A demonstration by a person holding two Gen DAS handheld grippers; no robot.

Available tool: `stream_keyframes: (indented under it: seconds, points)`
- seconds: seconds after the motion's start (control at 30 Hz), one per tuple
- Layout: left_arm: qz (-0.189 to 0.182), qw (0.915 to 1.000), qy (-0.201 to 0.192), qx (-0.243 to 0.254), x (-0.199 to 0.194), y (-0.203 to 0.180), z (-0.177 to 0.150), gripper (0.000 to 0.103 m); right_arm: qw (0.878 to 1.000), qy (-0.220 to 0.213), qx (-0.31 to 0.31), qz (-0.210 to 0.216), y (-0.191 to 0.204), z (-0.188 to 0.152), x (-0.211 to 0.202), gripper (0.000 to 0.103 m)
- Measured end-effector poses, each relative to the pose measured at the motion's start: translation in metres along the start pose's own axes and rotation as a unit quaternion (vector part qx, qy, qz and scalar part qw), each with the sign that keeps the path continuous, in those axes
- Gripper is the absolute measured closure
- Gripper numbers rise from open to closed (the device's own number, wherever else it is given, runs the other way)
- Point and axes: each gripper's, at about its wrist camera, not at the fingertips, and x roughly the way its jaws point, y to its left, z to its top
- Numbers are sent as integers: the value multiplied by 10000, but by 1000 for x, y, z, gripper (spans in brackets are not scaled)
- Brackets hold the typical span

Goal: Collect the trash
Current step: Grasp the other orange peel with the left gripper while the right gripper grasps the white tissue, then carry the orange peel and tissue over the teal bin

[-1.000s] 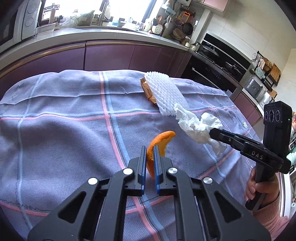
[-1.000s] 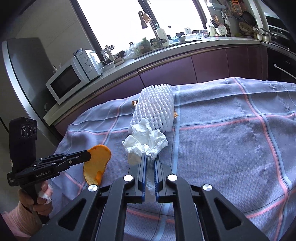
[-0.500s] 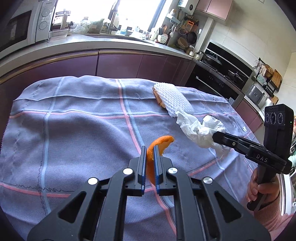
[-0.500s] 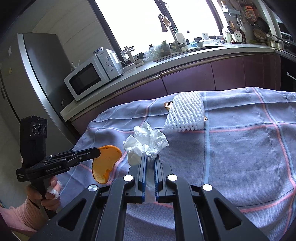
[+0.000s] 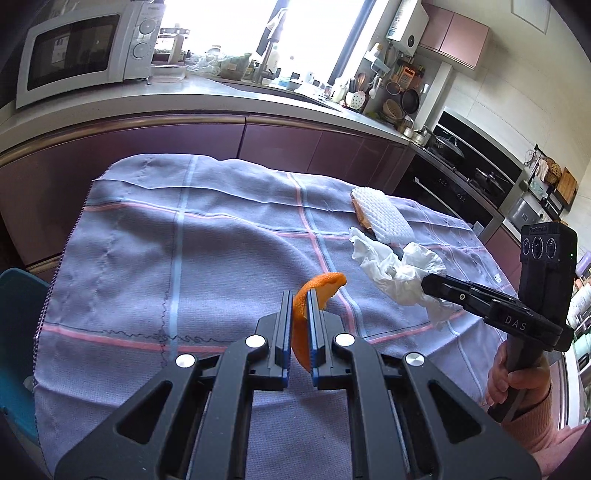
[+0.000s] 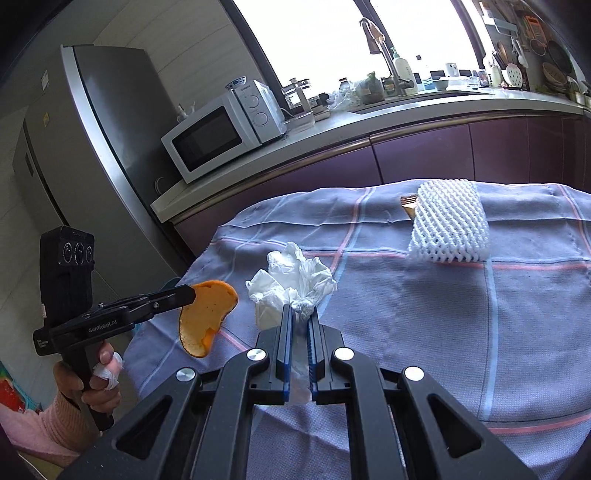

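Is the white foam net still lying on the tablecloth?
Yes, the foam net lies on the tablecloth, beyond both sets of fingers.

Home kitchen. Curved counter (image 6: 369,122) over purple cabinets (image 5: 280,147); white microwave (image 6: 221,129); steel fridge (image 6: 92,147); sink tap (image 6: 380,48) under a bright window (image 5: 221,22); built-in oven (image 5: 458,184) and hob; hanging utensils (image 5: 399,81); table under checked cloth (image 5: 184,258).
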Motion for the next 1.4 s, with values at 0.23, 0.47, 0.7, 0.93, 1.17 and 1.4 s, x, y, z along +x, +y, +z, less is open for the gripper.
stream_keyframes:
  seconds: [0.23, 0.47, 0.7, 0.93, 1.17, 1.4]
  points:
    - [213, 9995, -149, -185, -30, 21, -7, 95, 9995, 111, -200, 238, 22, 3, 12, 97]
    - [439, 9979, -337, -337, -60, 40, -13, 95, 9974, 243, -468, 486, 51, 7, 29, 97]
    - [709, 9945, -556, -541, -94, 65, -18, 95, 9940, 375, -713, 746, 79, 10, 47, 97]
    - [968, 9894, -747, -779, -123, 92, -24, 95, 9890, 534, -960, 993, 109, 11, 67, 97]
    - [1212, 9841, -833, -995, -145, 118, -35, 95, 9835, 671, -1176, 1200, 136, 14, 84, 97]
    - [1407, 9788, -933, -1162, -161, 138, -42, 95, 9779, 799, -1366, 1365, 160, 15, 100, 97]
